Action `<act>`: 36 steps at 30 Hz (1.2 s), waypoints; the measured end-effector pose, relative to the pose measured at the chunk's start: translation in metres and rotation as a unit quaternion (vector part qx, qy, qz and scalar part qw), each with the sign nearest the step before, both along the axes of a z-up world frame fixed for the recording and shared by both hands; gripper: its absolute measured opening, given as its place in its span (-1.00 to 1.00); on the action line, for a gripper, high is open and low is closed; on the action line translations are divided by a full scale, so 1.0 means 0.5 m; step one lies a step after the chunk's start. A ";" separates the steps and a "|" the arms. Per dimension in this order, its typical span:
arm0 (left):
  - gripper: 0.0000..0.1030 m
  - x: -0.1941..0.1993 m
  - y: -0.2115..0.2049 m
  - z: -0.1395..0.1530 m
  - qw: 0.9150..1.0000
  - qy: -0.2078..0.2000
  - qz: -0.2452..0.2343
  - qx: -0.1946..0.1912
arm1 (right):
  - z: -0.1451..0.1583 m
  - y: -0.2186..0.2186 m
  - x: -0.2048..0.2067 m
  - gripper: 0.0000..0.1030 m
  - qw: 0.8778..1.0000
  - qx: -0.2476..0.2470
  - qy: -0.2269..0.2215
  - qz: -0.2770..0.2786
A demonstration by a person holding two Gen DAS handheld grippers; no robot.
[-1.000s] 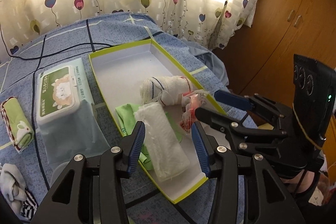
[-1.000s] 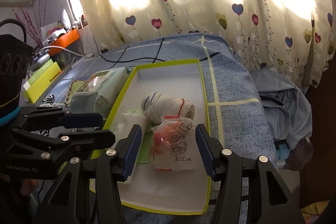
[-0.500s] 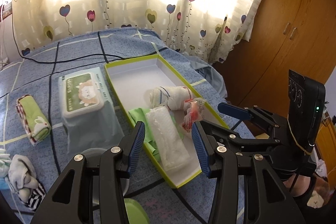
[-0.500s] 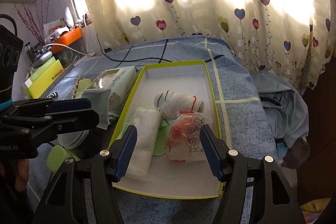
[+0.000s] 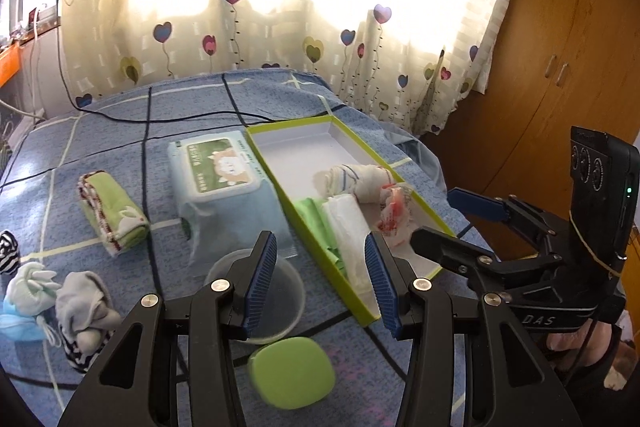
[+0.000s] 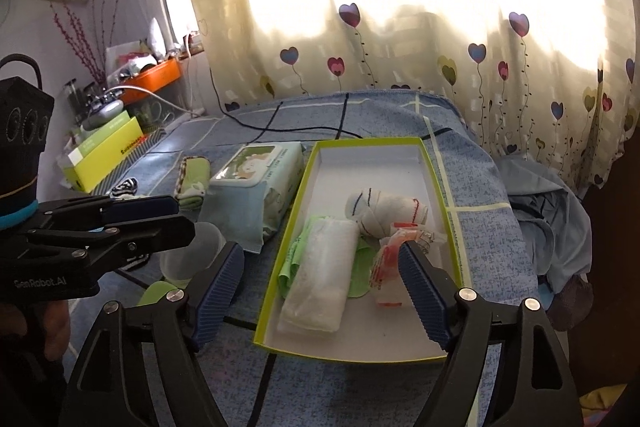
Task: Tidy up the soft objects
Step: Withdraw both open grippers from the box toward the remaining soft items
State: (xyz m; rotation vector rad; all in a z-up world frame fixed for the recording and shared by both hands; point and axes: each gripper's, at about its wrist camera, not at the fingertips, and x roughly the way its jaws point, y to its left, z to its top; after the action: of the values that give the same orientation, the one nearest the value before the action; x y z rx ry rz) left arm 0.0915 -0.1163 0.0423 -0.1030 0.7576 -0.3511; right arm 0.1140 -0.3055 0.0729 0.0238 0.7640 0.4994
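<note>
The folded green towel (image 5: 114, 209) lies outside the tray (image 5: 416, 203), ahead and left of the left gripper (image 5: 320, 281), long axis running away. Its fingers stand apart, empty. The right gripper (image 6: 320, 291), farther off, is opening over the tray, holding nothing.

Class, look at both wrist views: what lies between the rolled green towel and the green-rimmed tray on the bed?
The pack of wet wipes lies between the rolled green towel and the green-rimmed tray, clearest in the left wrist view.

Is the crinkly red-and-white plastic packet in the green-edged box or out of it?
In. The red-and-white plastic packet lies on the floor of the green-edged box, beside the rolled white sock.
</note>
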 end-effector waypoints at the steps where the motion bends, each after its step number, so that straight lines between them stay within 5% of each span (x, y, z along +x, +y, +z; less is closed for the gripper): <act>1: -0.08 -0.004 0.009 0.000 1.000 -0.002 0.004 -0.001 | 0.003 0.003 -0.003 0.61 1.000 0.002 -0.001 0.001; 24: -0.08 -0.067 0.151 -0.024 0.997 -0.006 0.071 -0.034 | 0.032 0.056 -0.018 0.61 0.997 0.065 0.006 0.043; 36: -0.08 -0.083 0.228 -0.039 0.993 0.001 0.113 -0.042 | 0.039 0.100 -0.018 0.61 0.996 0.056 0.006 0.063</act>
State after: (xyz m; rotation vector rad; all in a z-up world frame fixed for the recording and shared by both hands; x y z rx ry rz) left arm 0.0501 -0.0023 0.0226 -0.2656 0.7256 -0.1667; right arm 0.1051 -0.2555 0.0926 0.0830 0.7513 0.6633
